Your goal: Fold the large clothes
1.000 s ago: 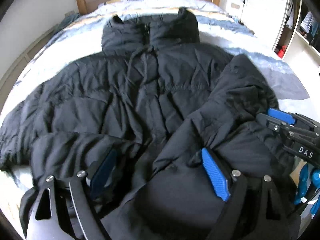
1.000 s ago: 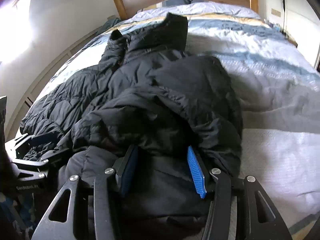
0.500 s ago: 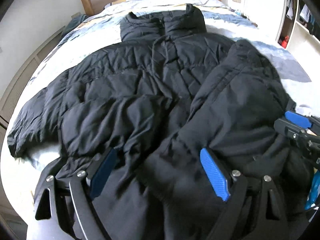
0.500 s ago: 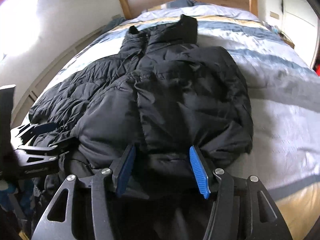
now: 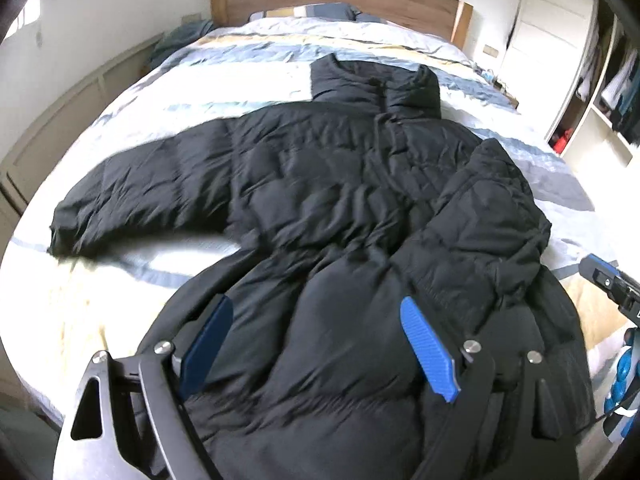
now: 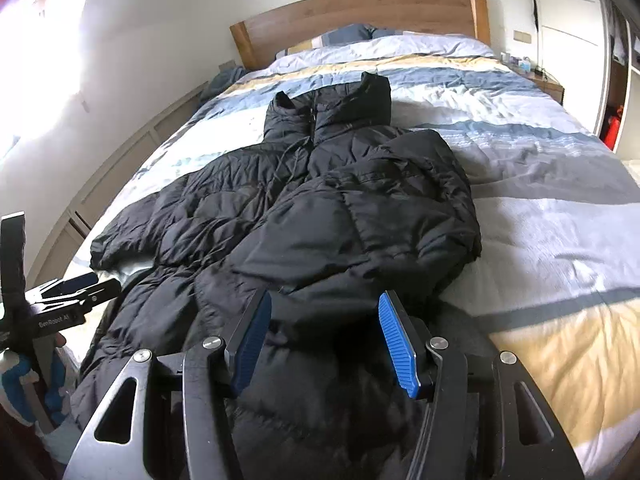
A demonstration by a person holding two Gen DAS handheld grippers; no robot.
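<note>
a black puffer jacket [image 5: 320, 184] lies front-up on the bed [image 6: 540, 220], collar toward the far headboard [image 6: 360, 12] and hem at the near edge. its left sleeve [image 5: 132, 196] stretches out flat to the left, while the right sleeve [image 6: 380, 216] is already folded in across the chest.

the left gripper [image 5: 316, 344] has its fingers spread wide over the near hem, with padding bulging up between them; nothing looks pinched. the right gripper [image 6: 324, 340] is likewise spread wide over the hem on the right side, holding nothing.

the jacket looks bulky but light, soft and springy, with a slick shell that would probably slide out of a shallow pinch and puff back open after a fold. a good hold would likely be on a firm edge: the cuff of the outstretched left sleeve, or the stitched hem, taking a deep bite through both layers rather than a single quilted puff. the next fold seems to be that left sleeve across the body, then the hem up toward the collar, pressing the air out so it stays.
</note>
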